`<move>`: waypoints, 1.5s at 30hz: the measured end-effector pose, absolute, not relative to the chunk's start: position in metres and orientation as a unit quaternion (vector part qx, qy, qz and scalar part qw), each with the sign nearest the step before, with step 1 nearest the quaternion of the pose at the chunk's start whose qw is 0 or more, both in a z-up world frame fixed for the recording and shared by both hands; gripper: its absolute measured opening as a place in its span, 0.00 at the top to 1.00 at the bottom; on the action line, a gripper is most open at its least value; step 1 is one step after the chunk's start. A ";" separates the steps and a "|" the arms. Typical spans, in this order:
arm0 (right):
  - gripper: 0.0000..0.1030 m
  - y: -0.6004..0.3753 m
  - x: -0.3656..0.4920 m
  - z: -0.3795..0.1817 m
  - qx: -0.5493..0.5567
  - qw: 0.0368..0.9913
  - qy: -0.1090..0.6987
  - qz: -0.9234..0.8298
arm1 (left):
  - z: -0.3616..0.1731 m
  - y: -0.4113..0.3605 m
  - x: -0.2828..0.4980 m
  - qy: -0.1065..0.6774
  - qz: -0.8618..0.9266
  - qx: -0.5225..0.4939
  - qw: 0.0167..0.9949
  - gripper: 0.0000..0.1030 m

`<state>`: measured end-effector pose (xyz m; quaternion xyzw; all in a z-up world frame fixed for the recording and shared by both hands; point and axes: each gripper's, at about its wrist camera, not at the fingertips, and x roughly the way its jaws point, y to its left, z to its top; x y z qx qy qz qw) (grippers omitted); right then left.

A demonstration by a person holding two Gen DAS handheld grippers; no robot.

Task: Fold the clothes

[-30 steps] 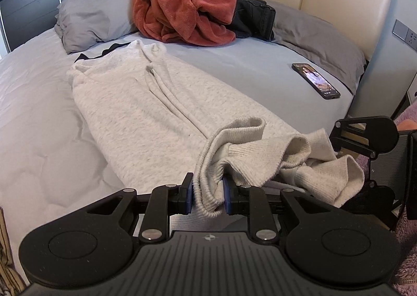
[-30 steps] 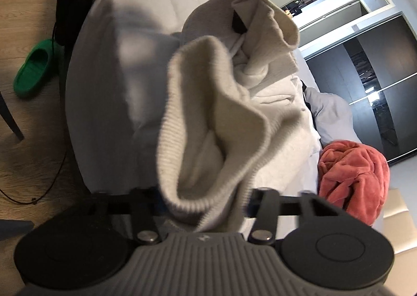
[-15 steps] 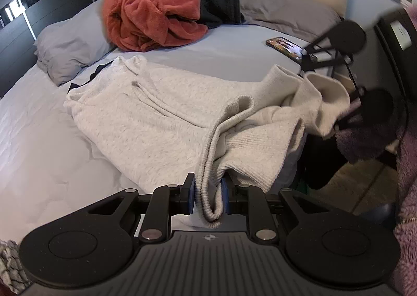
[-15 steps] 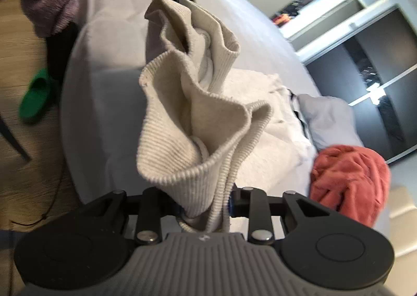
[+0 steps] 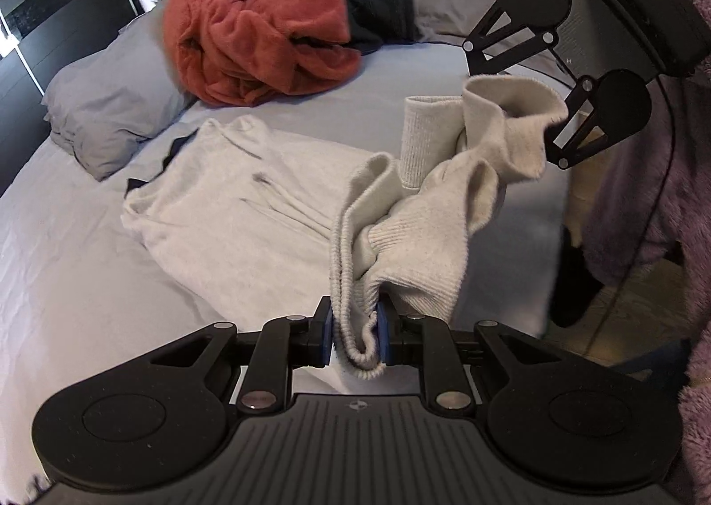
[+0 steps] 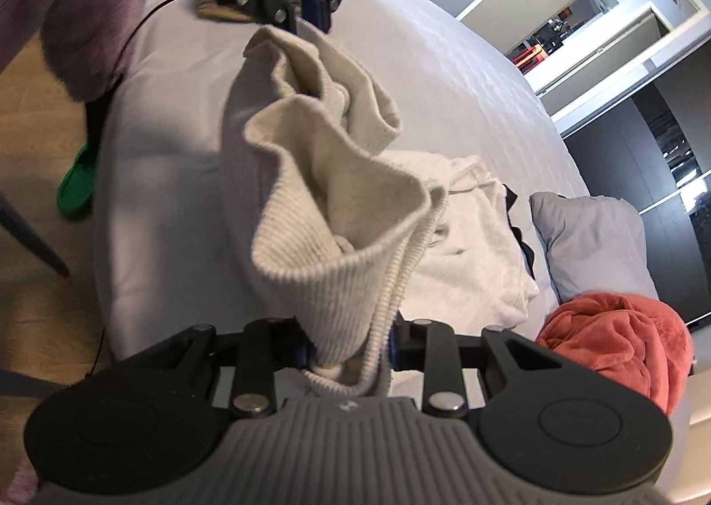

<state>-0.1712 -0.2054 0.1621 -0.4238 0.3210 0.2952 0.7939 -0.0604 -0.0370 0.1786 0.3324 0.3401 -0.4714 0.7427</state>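
Left gripper (image 5: 354, 338) and right gripper (image 6: 346, 349), each clamped on the hem of the sweater (image 5: 249, 229), hold it raised between them; the body trails ahead onto the bed (image 5: 66, 282), long axis running away toward the pillows.

Left gripper (image 5: 354, 338), right gripper (image 6: 346, 349): both clamped on fabric, tilted downward.

The cream knitted sweater (image 5: 249, 220) lies flat on the bed (image 5: 80, 282), while its ribbed hem (image 6: 355, 282) is lifted and bunched.
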 end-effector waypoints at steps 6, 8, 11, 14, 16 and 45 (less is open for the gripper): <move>0.68 -0.216 -0.099 0.150 -0.369 0.805 0.361 0.291 | 0.165 -0.060 0.002 0.346 -0.464 0.336 0.743 0.84; 0.68 -0.218 -0.077 0.140 -0.351 0.805 0.379 0.293 | 0.153 -0.067 0.021 0.357 -0.462 0.335 0.740 0.84; 0.67 -0.219 -0.048 0.122 -0.326 0.801 0.405 0.297 | 0.133 -0.074 0.047 0.376 -0.454 0.338 0.733 0.83; 0.62 -0.218 -0.024 0.104 -0.299 0.803 0.427 0.289 | 0.115 -0.075 0.068 0.393 -0.441 0.320 0.741 0.82; 0.57 -0.219 -0.013 0.096 -0.287 0.806 0.439 0.275 | 0.107 -0.074 0.080 0.395 -0.420 0.301 0.760 0.82; 0.72 -0.249 -0.074 0.136 0.003 0.889 0.433 0.150 | 0.152 -0.033 -0.005 0.374 -0.412 0.185 0.810 0.77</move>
